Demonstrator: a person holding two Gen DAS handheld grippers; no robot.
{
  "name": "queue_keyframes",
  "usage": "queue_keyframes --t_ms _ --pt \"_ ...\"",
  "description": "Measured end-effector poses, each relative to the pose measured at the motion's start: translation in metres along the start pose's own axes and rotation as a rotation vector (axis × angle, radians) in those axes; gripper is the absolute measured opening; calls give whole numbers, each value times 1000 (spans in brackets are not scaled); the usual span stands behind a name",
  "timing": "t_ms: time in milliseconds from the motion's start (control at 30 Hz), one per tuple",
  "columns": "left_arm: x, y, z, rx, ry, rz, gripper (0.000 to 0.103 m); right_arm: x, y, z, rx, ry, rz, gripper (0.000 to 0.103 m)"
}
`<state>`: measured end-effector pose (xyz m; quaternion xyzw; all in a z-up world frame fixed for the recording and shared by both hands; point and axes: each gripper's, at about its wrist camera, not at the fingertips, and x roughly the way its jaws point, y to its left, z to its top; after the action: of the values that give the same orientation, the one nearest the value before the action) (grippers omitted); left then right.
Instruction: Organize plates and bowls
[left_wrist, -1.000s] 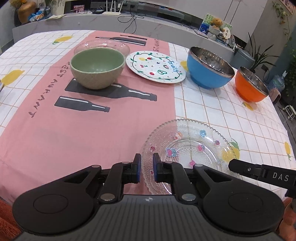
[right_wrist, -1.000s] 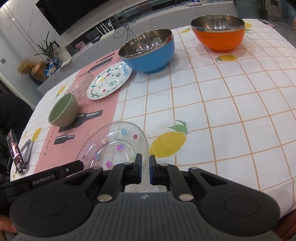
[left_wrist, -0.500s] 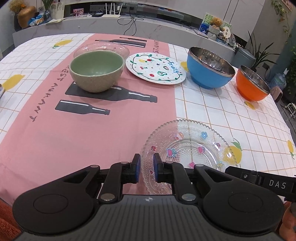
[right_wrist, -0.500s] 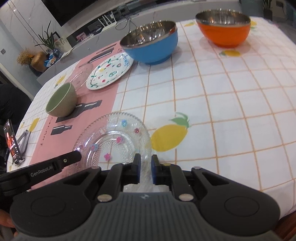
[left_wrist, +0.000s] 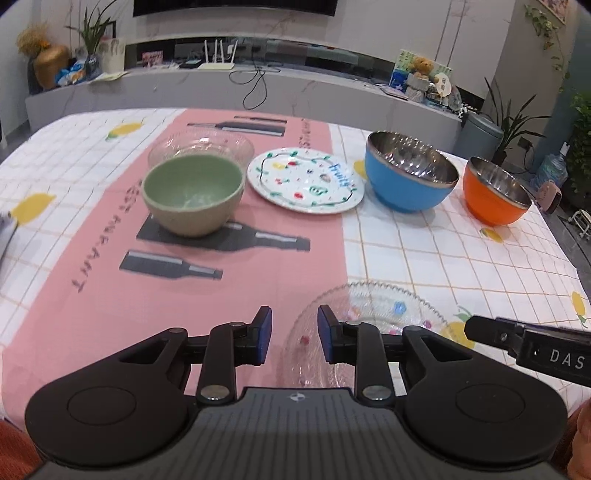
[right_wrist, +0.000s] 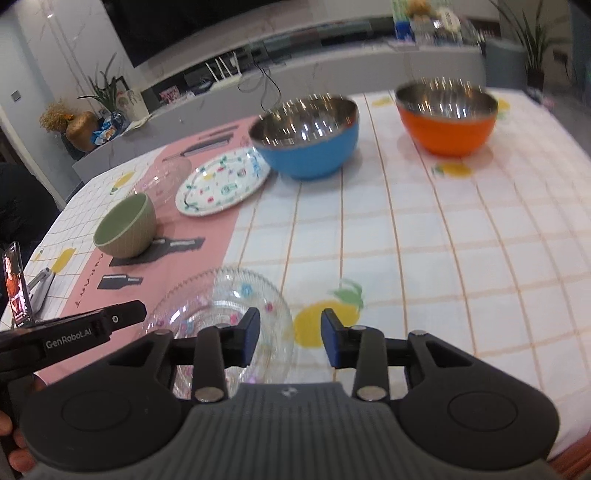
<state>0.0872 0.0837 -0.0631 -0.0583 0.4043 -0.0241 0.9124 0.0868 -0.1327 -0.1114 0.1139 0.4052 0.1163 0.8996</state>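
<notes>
Your left gripper (left_wrist: 294, 334) and right gripper (right_wrist: 290, 341) have just been opening and now gape, holding nothing. The glass plate (left_wrist: 384, 314), pinched a second ago, lies released on the near bench (right_wrist: 424, 258).

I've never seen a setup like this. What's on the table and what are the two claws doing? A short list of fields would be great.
surface: table under a pink and white checked cloth
nearest dish: clear glass plate with coloured flower dots, at the near edge
far row: green bowl, glass bowl behind it, painted plate, blue bowl, orange bowl
left claw: jaws have just been opening, pads off the glass plate's rim
right claw: jaws have just been opening, pads off the rim
stacking: none yet
</notes>
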Motion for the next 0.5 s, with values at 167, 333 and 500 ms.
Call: queue_keyframes --t_ms 167,333,500 --pt "2 -3 17 3 -11 -21 31 -1 7 15 -42 -39 21 36" --pt "9 -5 43 17 -27 -29 31 3 12 36 -41 -56 57 36" --pt "22 -7 72 21 -59 -16 31 16 18 62 -10 -65 93 36"
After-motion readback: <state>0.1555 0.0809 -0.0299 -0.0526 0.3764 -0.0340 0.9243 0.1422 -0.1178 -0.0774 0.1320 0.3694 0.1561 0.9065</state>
